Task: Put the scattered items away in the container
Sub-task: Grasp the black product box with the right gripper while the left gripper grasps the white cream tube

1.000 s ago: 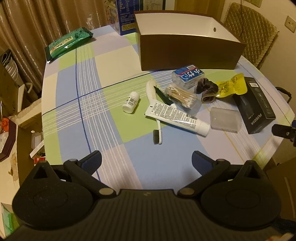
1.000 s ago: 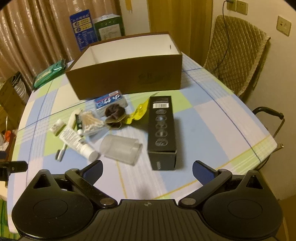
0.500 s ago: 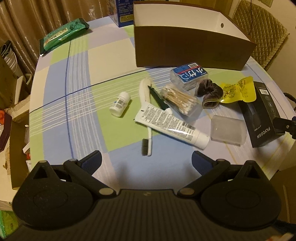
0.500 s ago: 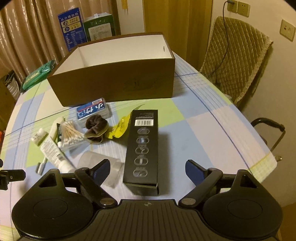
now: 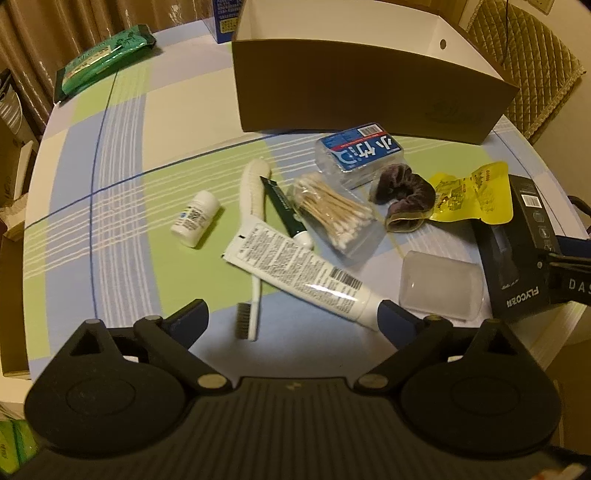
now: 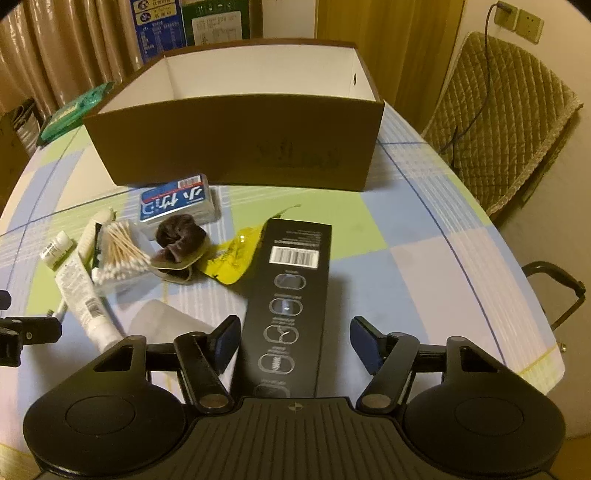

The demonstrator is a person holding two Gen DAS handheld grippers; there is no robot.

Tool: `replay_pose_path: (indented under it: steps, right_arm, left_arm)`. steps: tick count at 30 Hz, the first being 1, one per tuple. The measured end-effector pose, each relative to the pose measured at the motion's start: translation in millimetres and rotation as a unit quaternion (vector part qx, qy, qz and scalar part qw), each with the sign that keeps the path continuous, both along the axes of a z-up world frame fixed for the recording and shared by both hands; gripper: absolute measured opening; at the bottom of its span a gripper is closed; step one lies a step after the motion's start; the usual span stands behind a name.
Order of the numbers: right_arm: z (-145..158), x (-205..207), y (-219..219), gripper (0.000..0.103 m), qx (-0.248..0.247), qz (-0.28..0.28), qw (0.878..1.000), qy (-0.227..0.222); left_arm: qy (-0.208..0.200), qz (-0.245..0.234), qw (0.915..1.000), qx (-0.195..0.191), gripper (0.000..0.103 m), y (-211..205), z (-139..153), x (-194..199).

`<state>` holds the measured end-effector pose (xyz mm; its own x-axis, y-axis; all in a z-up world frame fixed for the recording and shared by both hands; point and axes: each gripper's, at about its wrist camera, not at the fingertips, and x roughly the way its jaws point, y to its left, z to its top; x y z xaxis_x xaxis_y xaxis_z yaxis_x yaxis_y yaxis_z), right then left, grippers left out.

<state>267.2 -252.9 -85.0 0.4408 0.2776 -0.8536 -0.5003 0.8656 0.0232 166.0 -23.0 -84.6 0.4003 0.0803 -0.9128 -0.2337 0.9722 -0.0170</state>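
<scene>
An open brown cardboard box (image 5: pixel 369 92) (image 6: pixel 236 147) with a white inside stands at the back of the table. In front of it lie a white tube (image 5: pixel 295 273), a toothbrush (image 5: pixel 255 206), a white bottle (image 5: pixel 194 219), cotton swabs (image 5: pixel 332 214), a blue-labelled case (image 5: pixel 358 151), a brown scrunchie (image 5: pixel 402 192), a yellow packet (image 5: pixel 469 195) and a frosted plastic case (image 5: pixel 439 288). My left gripper (image 5: pixel 293 317) hangs over the tube's cap end, jaws wide and closing, touching nothing. My right gripper (image 6: pixel 295 341) straddles a long black box (image 6: pixel 291 295), jaws closing, the right pad still apart from it.
A green packet (image 5: pixel 103 59) lies at the table's far left. A quilted chair (image 6: pixel 498 122) stands to the right, past the rounded table edge (image 6: pixel 546 354). Printed cartons (image 6: pixel 192 26) stand behind the box. Bare checked cloth (image 6: pixel 424 266) lies right of the black box.
Both grippers have come down and forward toward the items. The right jaws have narrowed from wide open to either side of the black box. The left jaws look nearly unchanged.
</scene>
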Motion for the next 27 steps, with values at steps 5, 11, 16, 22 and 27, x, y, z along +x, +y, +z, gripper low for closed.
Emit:
replay_pose_path:
  steps: [5,11,16,22,27]
  right_arm:
    - [-3,13,-2,0.043,-0.014,0.022,1.000,0.005]
    - [-6,30,-13,0.042,-0.048,0.047,0.998,-0.009]
    - [-7,51,-29,0.042,-0.054,0.056,0.997,-0.011]
    - [-6,65,-34,0.042,-0.060,0.089,0.994,-0.015]
    - [-7,78,-38,0.042,-0.053,0.114,0.992,-0.012]
  left_arm:
    - [0.005,0.013,0.9998,-0.012,0.092,-5,-5,6]
    - [0.010,0.043,0.9987,-0.024,0.087,-10,-10,11]
    - [0.011,0.089,0.9953,-0.037,0.075,-9,-18,16]
    - [0.013,0.139,0.9892,-0.043,0.072,-10,-30,26]
    - [0.024,0.167,0.9849,-0.040,0.060,-12,-44,34]
